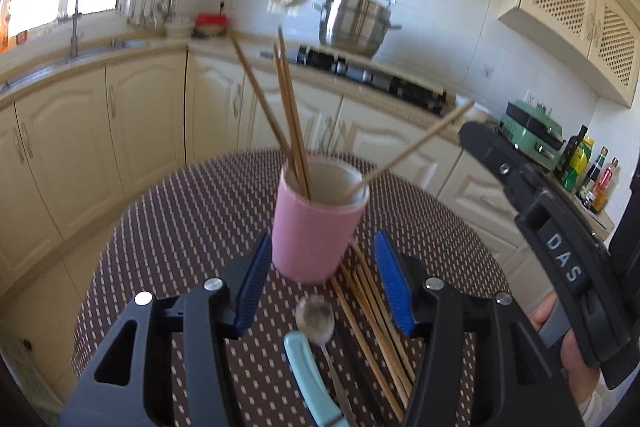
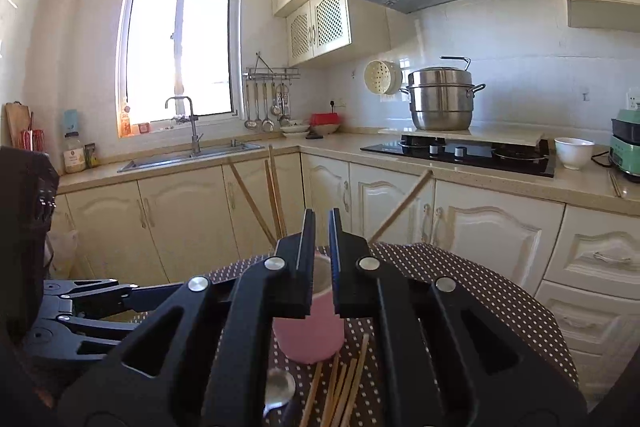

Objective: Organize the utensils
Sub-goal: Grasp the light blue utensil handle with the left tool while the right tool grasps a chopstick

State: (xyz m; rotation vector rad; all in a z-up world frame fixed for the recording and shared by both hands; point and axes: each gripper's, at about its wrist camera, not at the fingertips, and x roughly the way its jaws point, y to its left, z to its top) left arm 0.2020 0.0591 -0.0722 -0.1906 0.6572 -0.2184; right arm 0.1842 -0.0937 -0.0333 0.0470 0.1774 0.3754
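Left gripper view only: blue-handled utensil

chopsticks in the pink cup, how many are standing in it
4. In the cup, three chopsticks lean toward its left side: one tilted far left and two nearly upright together. A fourth leans out to the right. More lie loose on the table.

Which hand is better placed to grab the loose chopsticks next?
Left. Its tool is open, angled down over the loose chopsticks beside the pink cup. The right tool is shut and level.
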